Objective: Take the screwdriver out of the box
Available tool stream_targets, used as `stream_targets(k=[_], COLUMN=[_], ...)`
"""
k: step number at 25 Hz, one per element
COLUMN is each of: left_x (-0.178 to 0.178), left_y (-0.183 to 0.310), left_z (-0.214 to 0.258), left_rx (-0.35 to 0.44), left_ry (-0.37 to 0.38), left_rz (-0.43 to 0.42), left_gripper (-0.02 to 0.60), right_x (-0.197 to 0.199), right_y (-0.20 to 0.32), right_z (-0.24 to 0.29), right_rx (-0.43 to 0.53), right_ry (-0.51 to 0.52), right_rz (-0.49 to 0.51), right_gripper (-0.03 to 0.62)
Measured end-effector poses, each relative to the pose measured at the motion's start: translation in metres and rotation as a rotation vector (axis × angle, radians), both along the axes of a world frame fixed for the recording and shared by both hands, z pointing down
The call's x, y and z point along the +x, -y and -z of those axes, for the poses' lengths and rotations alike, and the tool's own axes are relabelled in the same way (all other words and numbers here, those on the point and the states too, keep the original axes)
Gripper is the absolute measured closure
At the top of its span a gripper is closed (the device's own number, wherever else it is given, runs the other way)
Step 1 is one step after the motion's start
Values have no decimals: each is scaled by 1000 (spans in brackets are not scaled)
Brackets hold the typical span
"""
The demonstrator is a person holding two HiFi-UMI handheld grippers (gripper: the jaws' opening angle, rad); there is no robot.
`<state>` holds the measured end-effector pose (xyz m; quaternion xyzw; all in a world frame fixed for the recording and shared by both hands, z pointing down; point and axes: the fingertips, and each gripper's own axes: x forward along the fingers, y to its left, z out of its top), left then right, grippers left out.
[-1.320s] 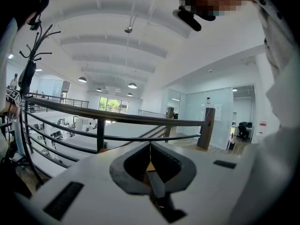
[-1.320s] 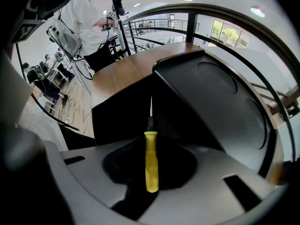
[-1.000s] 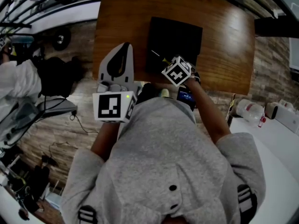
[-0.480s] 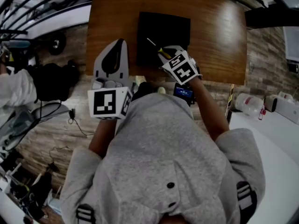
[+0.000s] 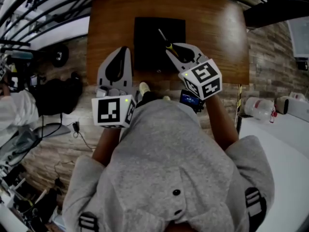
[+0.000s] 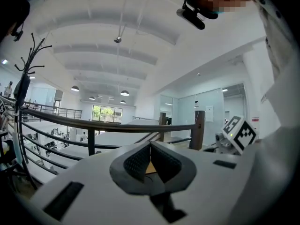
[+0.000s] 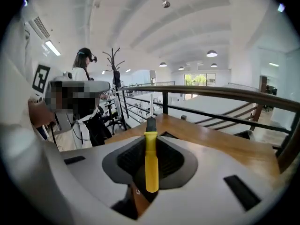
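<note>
The right gripper clamps the yellow screwdriver by its handle, above the black box. It looks clear, only setting down left. The left gripper, near-left, is closed and empty.

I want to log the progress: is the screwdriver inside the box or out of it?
Out. The right hand-held gripper holds the screwdriver by its yellow handle, in the air above the black box.

Looks like an open-plan lab or office mezzanine: a vaulted white ceiling hung with pendant lamps, glass partitions and a dark railing are seen. A coat stand is parked nearby, and cables are strewn over the wood floor.
</note>
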<state>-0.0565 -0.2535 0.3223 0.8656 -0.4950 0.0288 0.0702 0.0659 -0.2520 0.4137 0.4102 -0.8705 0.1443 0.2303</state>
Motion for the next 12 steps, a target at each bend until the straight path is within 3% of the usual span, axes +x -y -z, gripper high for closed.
stream_targets(k=[6,12], left_x=[21,46], left_y=[-22,-52], left_z=[15,26], left_rx=[24,31], left_ry=[11,12], left_rz=[-28,-27], left_gripper=[566,566], right_x=[29,71], right_y=[-19,-50], right_z=[66,101], right_rx=[143,229], right_ry=[180,216], right_rz=[-78,-132], right_gripper=[511,511])
